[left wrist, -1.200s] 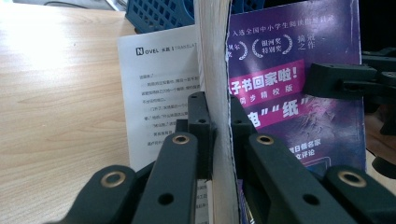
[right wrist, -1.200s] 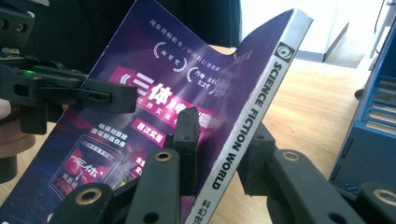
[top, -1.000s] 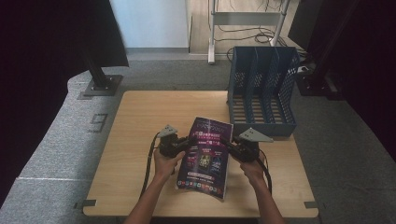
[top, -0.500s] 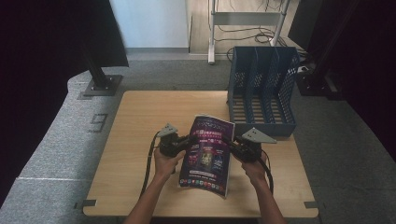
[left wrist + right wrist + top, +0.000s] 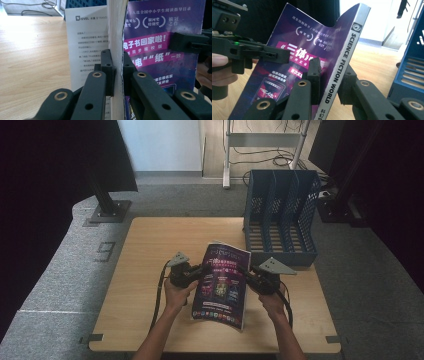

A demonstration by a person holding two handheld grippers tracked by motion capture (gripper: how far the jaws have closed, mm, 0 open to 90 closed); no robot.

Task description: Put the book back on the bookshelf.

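Magazine [image 5: 222, 282] held off the tabletop [image 5: 150, 250] between both hands, long axis running toward and away from the person, top end tipped up. Left hand-held gripper [image 5: 200, 270] pinches the page edge [image 5: 116, 50]; right hand-held gripper [image 5: 250, 274] clamps the spine [image 5: 339, 75]. Blue file rack [image 5: 280, 220] stands just beyond and to the right, nearer the right hand, so any stowing probably leads from there. Against a second ago: magazine stands steeper and slightly closer to the rack; grips appear unchanged, though the high view is small.

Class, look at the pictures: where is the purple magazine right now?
In the high view, the purple magazine is held between the left hand-held gripper and right hand-held gripper, near the table's front, before the blue file rack.
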